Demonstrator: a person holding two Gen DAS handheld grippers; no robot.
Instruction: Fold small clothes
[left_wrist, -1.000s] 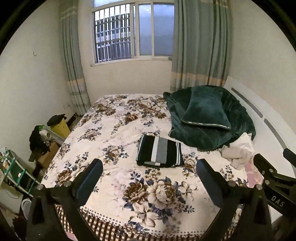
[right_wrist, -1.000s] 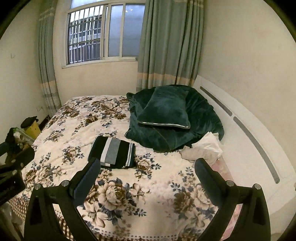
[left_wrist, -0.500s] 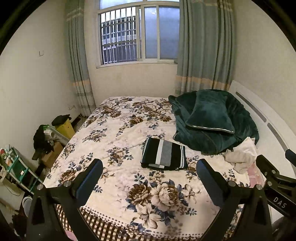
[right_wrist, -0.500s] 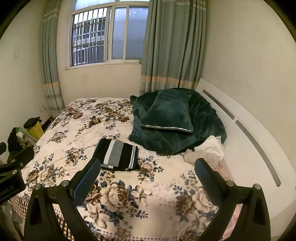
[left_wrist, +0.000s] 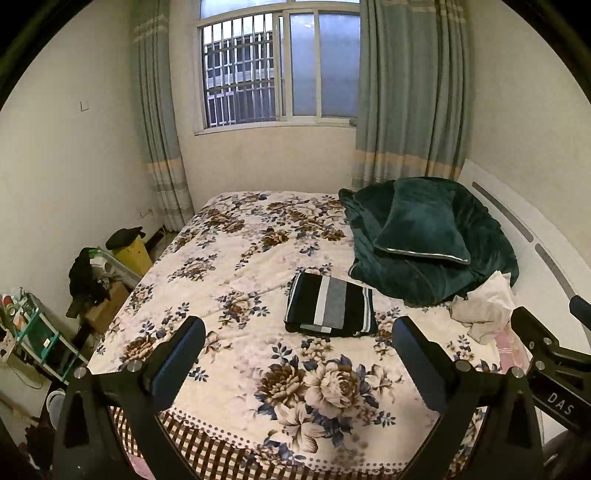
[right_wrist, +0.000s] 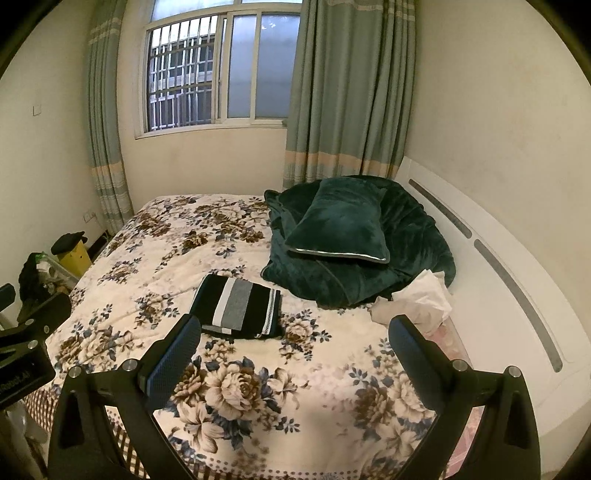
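Both grippers, left (left_wrist: 297, 360) and right (right_wrist: 293, 356), jaws apart; folded striped garment (left_wrist: 330, 310) mid-bed, perhaps square-edged.

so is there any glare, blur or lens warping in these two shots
Left wrist view: sharp, strong fisheye bending of the white wall and grey-green curtains, black vignette corners, barred window dim, no glare. Right wrist view: same warping, the folded black, white and grey striped garment crisp, soft shadow on the floral bedspread near the open jaws.

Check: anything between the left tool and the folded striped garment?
Nothing: only bare floral bedspread lies between the open left tool and the folded striped garment, seen in the left wrist view.
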